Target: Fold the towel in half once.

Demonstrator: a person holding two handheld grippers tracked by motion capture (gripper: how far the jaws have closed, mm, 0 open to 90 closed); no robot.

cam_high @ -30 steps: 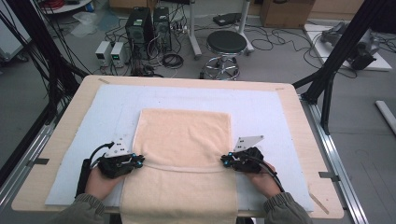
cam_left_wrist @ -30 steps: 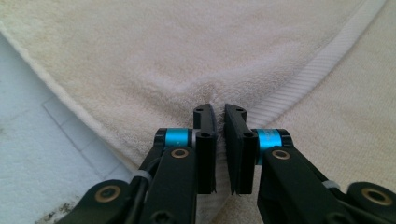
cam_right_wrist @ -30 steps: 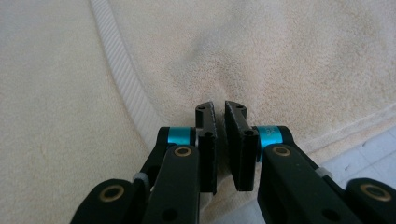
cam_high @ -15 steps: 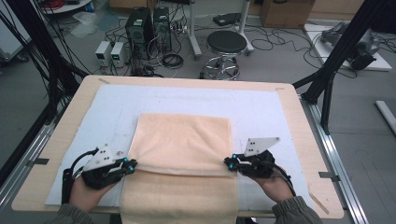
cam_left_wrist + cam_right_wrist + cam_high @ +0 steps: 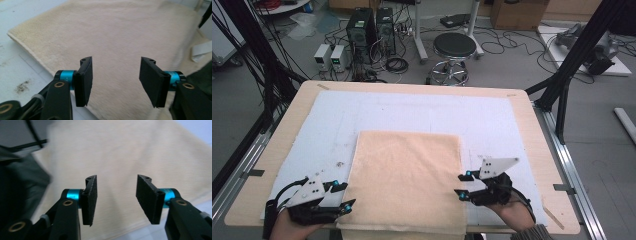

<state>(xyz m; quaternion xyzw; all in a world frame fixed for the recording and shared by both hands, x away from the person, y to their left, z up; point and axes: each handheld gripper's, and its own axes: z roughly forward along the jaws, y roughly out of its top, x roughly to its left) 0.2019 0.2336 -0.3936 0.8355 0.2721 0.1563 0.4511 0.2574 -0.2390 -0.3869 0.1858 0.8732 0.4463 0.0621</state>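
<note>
A beige towel (image 5: 407,175) lies flat on the white mat (image 5: 492,120), its near end hanging over the table's front edge. My left gripper (image 5: 343,195) sits at the towel's near left edge, open, with nothing between its jaws. My right gripper (image 5: 462,186) is at the towel's near right edge, open as well. In the left gripper view the towel (image 5: 112,37) spreads out beyond the left gripper (image 5: 115,80). In the right gripper view the towel (image 5: 120,152) lies under the right gripper (image 5: 117,198).
The wooden table (image 5: 532,125) extends past the mat on all sides. On the floor behind it stand a black stool (image 5: 454,47), computer towers (image 5: 372,30) and many cables. Black frame posts (image 5: 579,50) rise at the right and left.
Both grippers have let go of the towel and pulled back toward the near edge, jaws now open. The towel has been drawn nearer and lies flat.
</note>
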